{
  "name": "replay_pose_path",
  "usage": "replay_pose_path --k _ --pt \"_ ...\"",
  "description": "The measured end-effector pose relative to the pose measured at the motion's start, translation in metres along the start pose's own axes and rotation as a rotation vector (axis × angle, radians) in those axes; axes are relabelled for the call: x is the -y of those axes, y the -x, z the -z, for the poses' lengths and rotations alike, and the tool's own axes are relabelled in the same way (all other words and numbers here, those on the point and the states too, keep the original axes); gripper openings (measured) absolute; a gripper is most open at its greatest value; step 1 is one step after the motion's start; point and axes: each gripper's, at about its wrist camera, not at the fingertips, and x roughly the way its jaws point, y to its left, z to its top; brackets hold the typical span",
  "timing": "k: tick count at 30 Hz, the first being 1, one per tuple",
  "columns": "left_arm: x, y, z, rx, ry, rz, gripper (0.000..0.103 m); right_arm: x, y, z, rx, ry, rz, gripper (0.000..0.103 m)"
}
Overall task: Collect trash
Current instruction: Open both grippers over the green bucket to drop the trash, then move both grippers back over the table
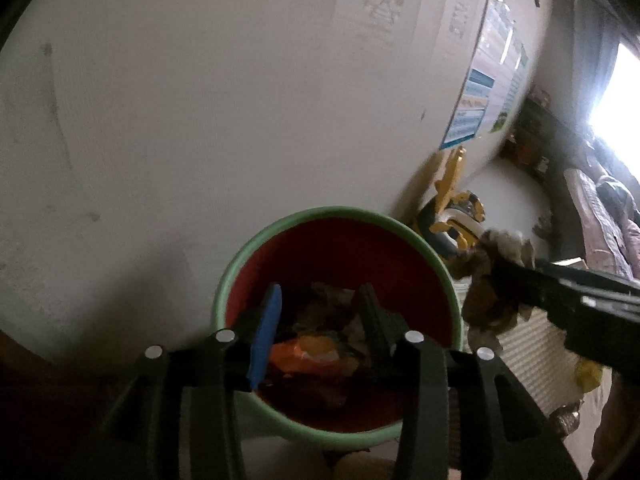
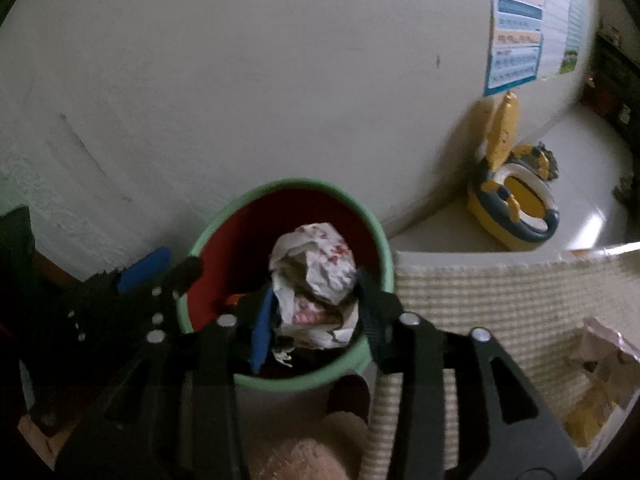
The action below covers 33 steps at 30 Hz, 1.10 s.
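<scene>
Evidently the right gripper is clenched on a crumpled paper wad and holds it over the mouth of the green-rimmed bin — placed so a release should drop it inside. The left gripper hangs over the same bin with jaws parted and empty — an orange wrapper lies below.

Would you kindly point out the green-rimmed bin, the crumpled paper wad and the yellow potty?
Green-rimmed red bin [image 2: 362,210], right wrist view, far rim.
Crumpled white paper wad [image 2: 316,264], right wrist view, centre.
Yellow plastic potty [image 2: 490,218], right wrist view, base.
</scene>
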Motion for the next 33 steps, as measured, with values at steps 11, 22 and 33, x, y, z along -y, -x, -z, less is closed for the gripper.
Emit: replay_pose_path --k 11,22,33 --pt "-0.012 0.011 0.0 0.011 0.021 -0.037 0.04 -0.01 0.006 -0.007 0.041 0.02 -0.012 0.063" --pt "-0.002 0.03 0.001 0.037 0.007 -0.037 0.04 0.01 0.042 0.012 0.06 -0.028 0.016 0.063" --pt "0.054 0.062 0.016 0.04 -0.075 0.04 0.04 0.051 0.108 0.076 0.098 -0.116 0.07 0.067"
